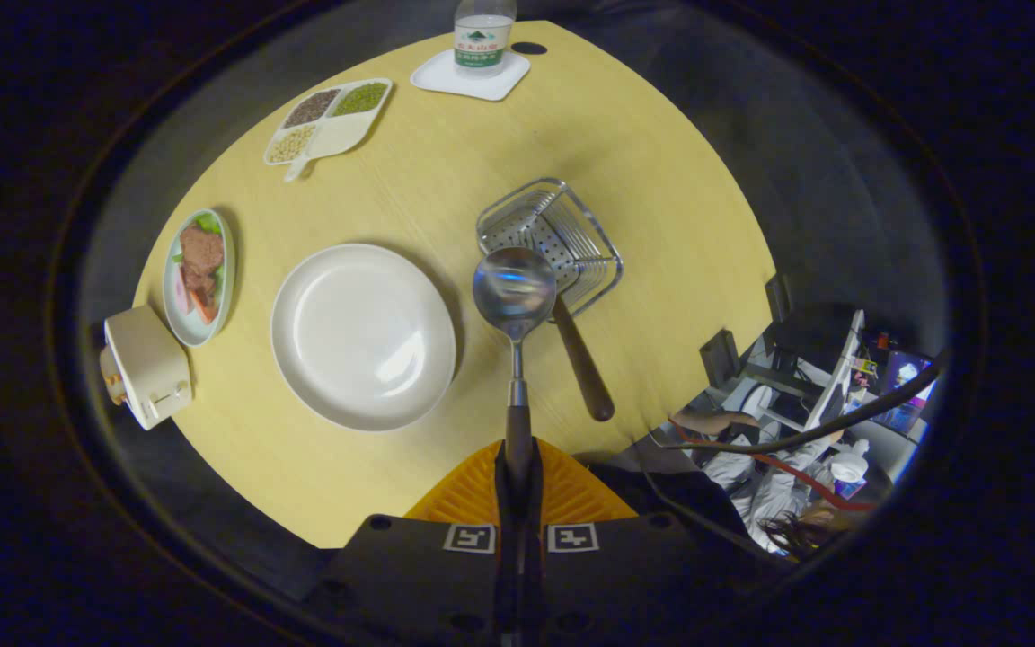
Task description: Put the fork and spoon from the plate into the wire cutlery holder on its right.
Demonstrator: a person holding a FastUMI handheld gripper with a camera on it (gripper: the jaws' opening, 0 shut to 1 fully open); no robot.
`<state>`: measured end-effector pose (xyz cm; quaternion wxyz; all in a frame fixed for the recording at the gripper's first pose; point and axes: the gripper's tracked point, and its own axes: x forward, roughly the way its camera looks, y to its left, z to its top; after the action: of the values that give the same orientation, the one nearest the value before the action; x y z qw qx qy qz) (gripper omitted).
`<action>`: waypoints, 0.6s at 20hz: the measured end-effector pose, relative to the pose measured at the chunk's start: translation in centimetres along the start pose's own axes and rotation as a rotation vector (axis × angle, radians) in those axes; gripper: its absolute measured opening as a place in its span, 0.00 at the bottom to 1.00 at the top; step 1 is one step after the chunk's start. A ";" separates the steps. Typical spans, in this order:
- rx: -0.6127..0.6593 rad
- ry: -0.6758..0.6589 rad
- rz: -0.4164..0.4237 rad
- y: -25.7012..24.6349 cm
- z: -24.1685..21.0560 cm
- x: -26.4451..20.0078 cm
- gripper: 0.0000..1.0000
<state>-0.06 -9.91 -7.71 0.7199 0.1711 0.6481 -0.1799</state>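
The gripper (517,476) is seen at the bottom centre of the frame, held high above the table (661,234) and pointed steeply down at it, so the whole tabletop is looked at from overhead. Its two fingers are pressed together on the dark handle of the spoon (515,296), which is gripped right between them. The spoon sticks straight out ahead of the fingers, up the middle of the frame, with its shiny bowl facing the camera.

The spoon bowl is lined up over the lower left corner of the wire cutlery holder (549,238), which sits just right of centre. Whether the bowl is touching the wire can't really be told from this angle. A dark brown handle (582,359) is seen leaning out of the holder toward the lower right, so the fork looks to be parked in there already, though its head is hidden behind the spoon.

The plate (363,334) is left of centre, white and bare. Further left a small dish of food (200,274) is found, with a toaster-like white box (145,364) at the table edge below it. In the upper left a divided tray of beans (329,121) is laid out, and at top centre a bottle (483,36) is standing on a white coaster (471,76).
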 end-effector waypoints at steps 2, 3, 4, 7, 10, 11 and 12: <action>0.009 0.027 0.005 -0.4 1.3 0.6 0.07; 0.016 0.039 0.010 -0.4 1.9 0.9 0.07; 0.021 0.053 0.016 -0.6 2.4 1.2 0.07; 0.005 0.109 0.015 -1.1 3.0 2.0 0.07; -0.024 0.155 0.015 -1.4 3.5 2.8 0.07; -0.022 0.163 0.021 -1.3 3.8 3.0 0.08; -0.020 0.170 0.030 -1.1 4.1 3.4 0.09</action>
<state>3.35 -12.93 -10.70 0.6666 0.1885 0.7059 -0.1475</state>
